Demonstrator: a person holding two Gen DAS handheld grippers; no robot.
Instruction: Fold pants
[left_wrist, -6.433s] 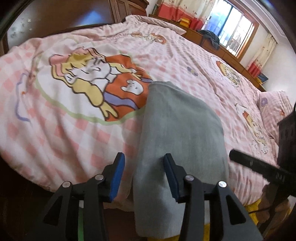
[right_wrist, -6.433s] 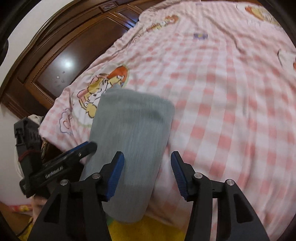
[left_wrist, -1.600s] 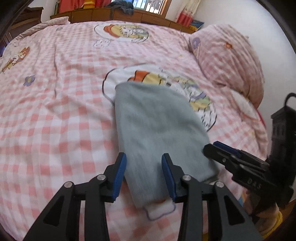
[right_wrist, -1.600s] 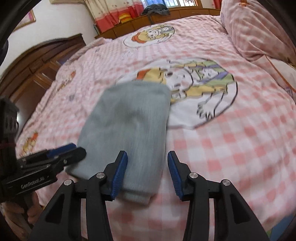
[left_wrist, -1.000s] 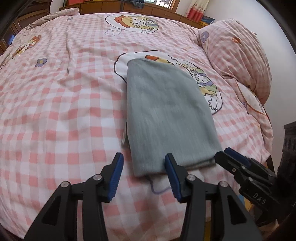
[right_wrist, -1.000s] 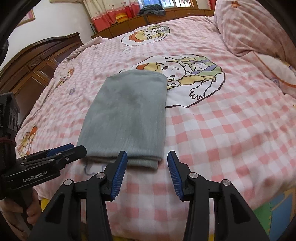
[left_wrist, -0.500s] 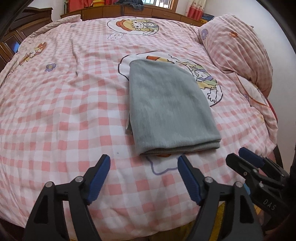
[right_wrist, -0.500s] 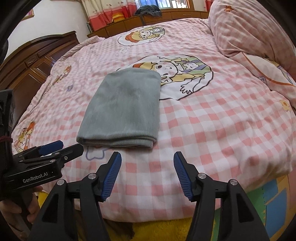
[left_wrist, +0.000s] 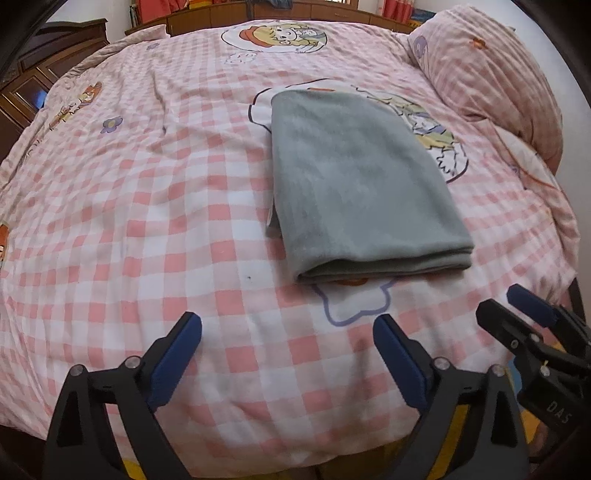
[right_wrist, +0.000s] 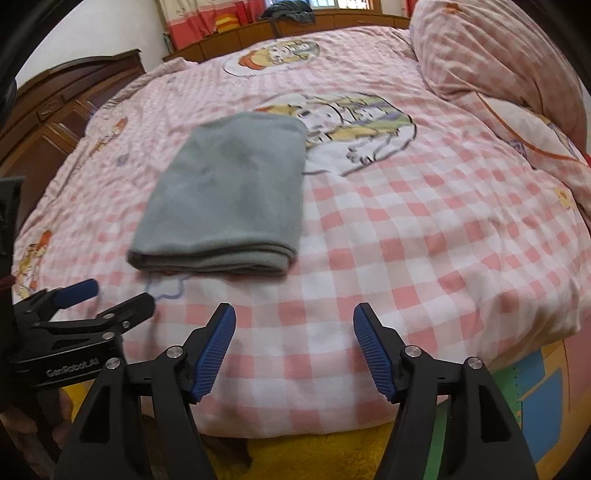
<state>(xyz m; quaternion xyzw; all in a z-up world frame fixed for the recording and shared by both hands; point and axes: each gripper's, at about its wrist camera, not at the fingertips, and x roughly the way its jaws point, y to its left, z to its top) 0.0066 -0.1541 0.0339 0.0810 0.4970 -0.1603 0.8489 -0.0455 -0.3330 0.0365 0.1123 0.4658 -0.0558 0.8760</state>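
Both grippers have backed off and spread since the frames 1 second ago, when their fingers stood narrow at the near edge of the cloth; the folded bundle has not shifted.

From the left wrist, the left gripper (left_wrist: 287, 334) has its jaws wide and empty over the pink checked quilt (left_wrist: 147, 229), near the bed's edge. The grey pants (left_wrist: 354, 184) lie flat as a neat rectangle, well apart from the fingers, with the thick fold edge facing the camera. A pale strip pokes out at the bundle's left side; I judge a careless re-grasp there could drag the layers askew. The right gripper (left_wrist: 517, 314) shows low at right.

From the right wrist, the right gripper (right_wrist: 293, 328) is likewise spread wide, holding nothing, and the pants (right_wrist: 232, 192) sit beyond it, partly over a cartoon print (right_wrist: 354, 129). Folding looks finished; the remaining risk is a fingertip snagging the soft quilt and tugging the bundle toward the edge.
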